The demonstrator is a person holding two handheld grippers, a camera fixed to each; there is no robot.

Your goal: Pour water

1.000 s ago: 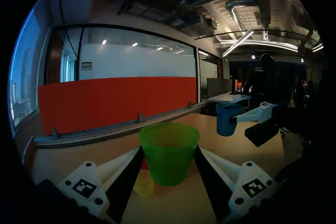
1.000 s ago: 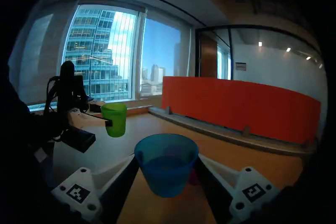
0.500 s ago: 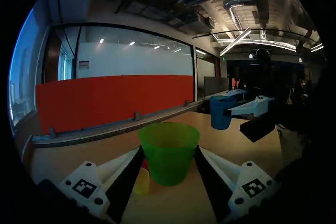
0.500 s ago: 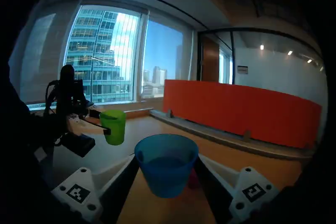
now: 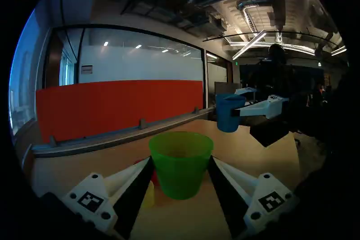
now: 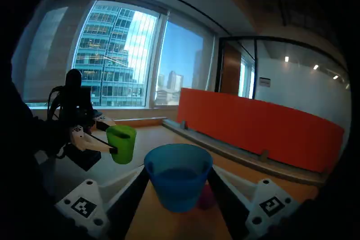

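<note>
**ENTRY: TWO CUPS HELD ALOFT, POUR NOT YET BEGUN**

**Holdings.** The left gripper (image 5: 181, 161) is pinching the green cup (image 5: 181, 177) by both flanks. The cup is riding upright with its mouth to 12 o'clock, and its inside is looking empty. The right gripper (image 6: 179, 171) is clamping the blue cup (image 6: 178, 190) the same way, also upright. What appears to be water (image 6: 178, 174) is lying partway up inside it.

**Positions.** Both cups are hanging above the table (image 5: 252, 150), well apart from each other.
- In the left gripper view the blue cup is sitting at 2 o'clock of the green one, farther off and higher.
- In the right gripper view the green cup is sitting at 10 o'clock of the blue one.
- A yellow cup (image 5: 148, 195) is standing at 7 o'clock under the green cup.
- A pink cup (image 6: 206, 196) is showing at 4 o'clock beneath the blue cup.
- An orange partition (image 5: 117, 105) is running behind them.

**Pose.** Each gripper is pointing roughly level along the tabletop, with its fingers spread sideways about its cup. Neither is rolling, so both rims are lying flat.

**Handling note (judgement).**
- The step in hand is likely closing the gap before tipping.
- It is best done by bringing the blue rim just above and slightly inside the green rim.
- The green cup should be held level as the receiver, and over the table rather than over the small cups.
- Only then should the right gripper roll slowly, so the stream is landing at the centre of the green cup.
- The thin plastic walls may flex, so squeezing harder is risking a slop over the lip.
</note>
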